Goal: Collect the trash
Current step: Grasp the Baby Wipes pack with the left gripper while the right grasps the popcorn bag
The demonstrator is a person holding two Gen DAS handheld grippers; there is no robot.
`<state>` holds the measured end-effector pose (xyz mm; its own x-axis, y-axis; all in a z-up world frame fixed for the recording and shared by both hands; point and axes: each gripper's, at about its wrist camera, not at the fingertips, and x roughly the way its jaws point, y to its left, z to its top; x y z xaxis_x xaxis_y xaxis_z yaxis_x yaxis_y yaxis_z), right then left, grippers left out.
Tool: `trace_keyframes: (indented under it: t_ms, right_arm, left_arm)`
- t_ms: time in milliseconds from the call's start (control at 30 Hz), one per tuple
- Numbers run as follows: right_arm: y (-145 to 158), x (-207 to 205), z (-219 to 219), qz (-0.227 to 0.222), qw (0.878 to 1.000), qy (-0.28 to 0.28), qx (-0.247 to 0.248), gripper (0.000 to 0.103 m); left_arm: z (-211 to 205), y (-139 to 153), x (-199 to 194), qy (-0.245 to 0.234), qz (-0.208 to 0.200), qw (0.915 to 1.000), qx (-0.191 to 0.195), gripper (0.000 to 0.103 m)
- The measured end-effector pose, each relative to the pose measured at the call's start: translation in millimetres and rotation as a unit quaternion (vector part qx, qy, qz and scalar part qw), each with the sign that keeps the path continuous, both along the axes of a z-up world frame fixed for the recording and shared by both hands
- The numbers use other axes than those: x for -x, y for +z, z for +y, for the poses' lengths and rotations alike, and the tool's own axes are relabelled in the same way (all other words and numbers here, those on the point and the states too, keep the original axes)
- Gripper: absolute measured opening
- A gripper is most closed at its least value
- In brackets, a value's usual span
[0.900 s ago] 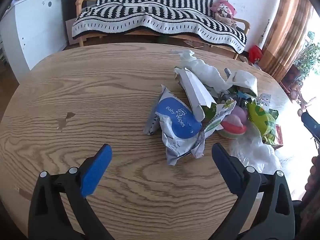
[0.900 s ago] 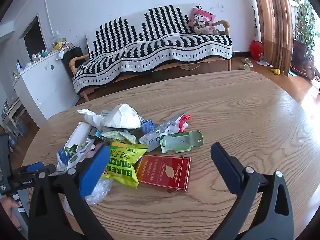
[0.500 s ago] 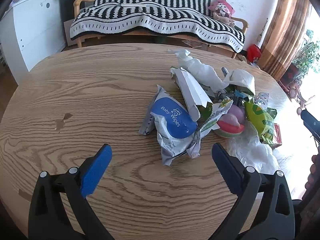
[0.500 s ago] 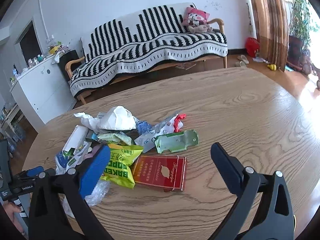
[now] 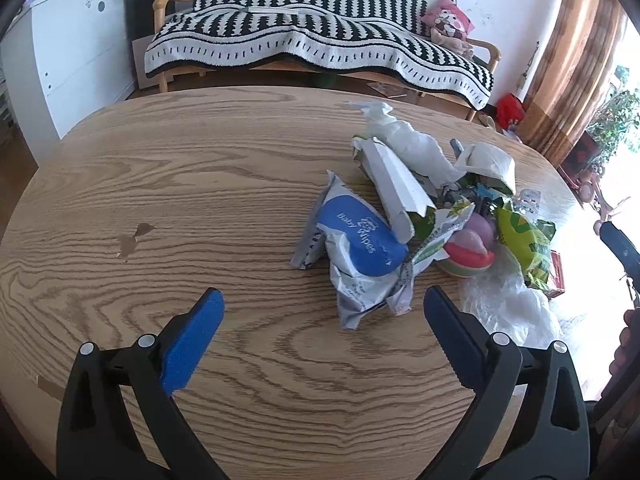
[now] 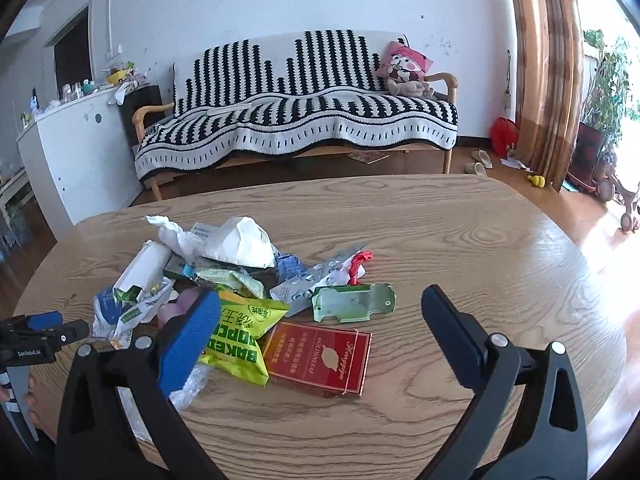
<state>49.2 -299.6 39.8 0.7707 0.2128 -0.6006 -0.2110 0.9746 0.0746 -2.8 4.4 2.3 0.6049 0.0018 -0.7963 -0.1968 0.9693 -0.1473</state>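
A pile of trash lies on the oval wooden table (image 5: 200, 184). In the left wrist view it holds a baby wipes pack (image 5: 360, 240), a torn white carton (image 5: 396, 184), crumpled white paper (image 5: 404, 140), a yellow-green popcorn bag (image 5: 524, 240) and clear plastic film (image 5: 508, 304). My left gripper (image 5: 320, 316) is open and empty, just short of the wipes pack. In the right wrist view my right gripper (image 6: 320, 320) is open and empty above a red cigarette box (image 6: 320, 356), the popcorn bag (image 6: 240, 340) and a green plastic piece (image 6: 354, 302).
A striped sofa (image 6: 296, 120) stands behind the table, a white cabinet (image 6: 68, 160) at the left, curtains (image 6: 548, 72) and plants at the right. The left gripper's tip also shows in the right wrist view (image 6: 44, 330). The table (image 6: 480, 240) is bare wood right of the pile.
Both views have pulled back and tilted up a little, so the pile sits slightly lower and nearer the fingers. Both grippers stay open; no trash has moved.
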Motion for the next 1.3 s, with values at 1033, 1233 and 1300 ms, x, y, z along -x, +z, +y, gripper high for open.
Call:
trace_keyframes:
  t_ms: [1033, 1233, 1300]
  right_arm:
    - [-31, -24, 56, 0.037, 0.999, 0.034, -0.013, 0.097]
    - [-43, -35, 66, 0.074, 0.996, 0.037, -0.018, 0.097]
    - [-46, -37, 70, 0.075, 0.996, 0.038, -0.014, 0.097]
  left_arm:
    - [8, -43, -48, 0.039, 0.047, 0.997, -0.049, 0.097]
    - [27, -42, -45, 0.053, 0.036, 0.9974, -0.031, 0.097]
    - [27, -43, -50, 0.05, 0.035, 0.998, -0.017, 0.097]
